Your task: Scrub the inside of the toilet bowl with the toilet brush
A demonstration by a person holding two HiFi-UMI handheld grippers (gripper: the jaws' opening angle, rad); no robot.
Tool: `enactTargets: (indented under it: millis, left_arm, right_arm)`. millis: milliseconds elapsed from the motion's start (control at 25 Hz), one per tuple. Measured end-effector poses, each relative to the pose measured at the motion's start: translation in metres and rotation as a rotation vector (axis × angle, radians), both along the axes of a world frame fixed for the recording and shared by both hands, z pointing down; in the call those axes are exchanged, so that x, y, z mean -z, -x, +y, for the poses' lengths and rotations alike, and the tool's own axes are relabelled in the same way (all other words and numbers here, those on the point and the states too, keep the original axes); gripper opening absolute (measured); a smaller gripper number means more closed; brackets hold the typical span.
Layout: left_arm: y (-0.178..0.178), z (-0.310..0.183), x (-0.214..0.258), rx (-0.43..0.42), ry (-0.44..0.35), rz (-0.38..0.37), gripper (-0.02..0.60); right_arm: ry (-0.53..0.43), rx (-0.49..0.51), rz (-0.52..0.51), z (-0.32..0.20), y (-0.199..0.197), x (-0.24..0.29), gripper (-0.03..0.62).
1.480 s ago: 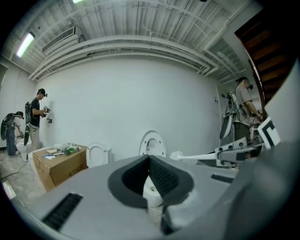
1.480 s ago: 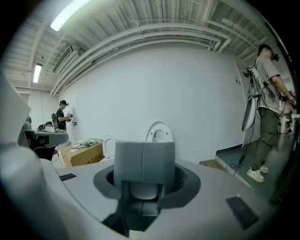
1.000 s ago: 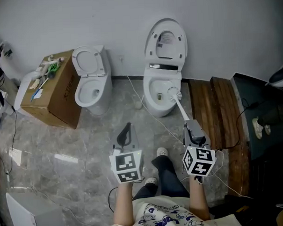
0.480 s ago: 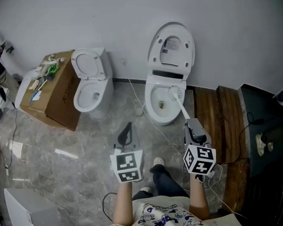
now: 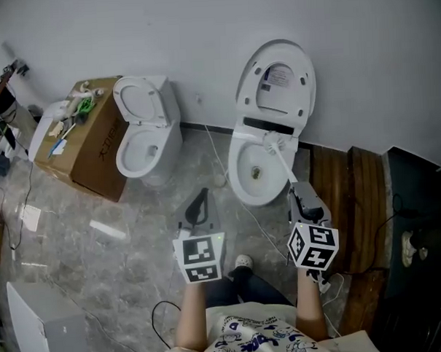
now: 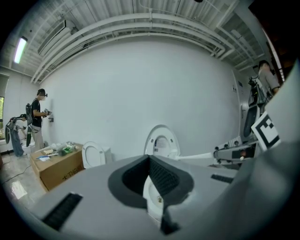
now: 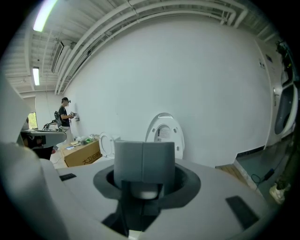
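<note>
Right gripper (image 5: 301, 195) jaws pinch brush (image 5: 281, 164) handle, head ahead of them at bowl (image 5: 234, 172) far rim. Left gripper (image 5: 198, 202) jaws pressed together, empty.

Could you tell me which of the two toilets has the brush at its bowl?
The larger toilet by the wooden platform: the toilet brush in the right gripper reaches its bowl's back edge. The smaller toilet by the cardboard box has none.

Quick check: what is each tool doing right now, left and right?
Left tool: closed, holding nothing.
Right tool: closed on the handle of the toilet brush.
</note>
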State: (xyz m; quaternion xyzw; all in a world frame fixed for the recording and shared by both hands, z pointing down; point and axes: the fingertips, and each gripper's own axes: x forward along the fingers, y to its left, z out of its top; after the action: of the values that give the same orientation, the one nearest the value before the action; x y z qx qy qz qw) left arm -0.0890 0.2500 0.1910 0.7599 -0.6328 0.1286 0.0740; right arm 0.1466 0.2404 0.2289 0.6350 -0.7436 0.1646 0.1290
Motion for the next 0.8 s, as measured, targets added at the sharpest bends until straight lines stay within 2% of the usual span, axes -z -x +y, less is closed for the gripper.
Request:
enactTargets:
  millis: [480,800]
  left_arm:
    - [-0.013,-0.045,-0.024,0.002,0.062,-0.017,0.002]
    - [-0.023,-0.104,-0.040,-0.034,0.088,-0.017,0.002]
  right_arm:
    - [0.068,0.005,-0.020,-0.041,-0.013,-0.029,0.170]
    - [0.106,-0.027,-0.023,-0.089,-0.023,-0.046,0.170]
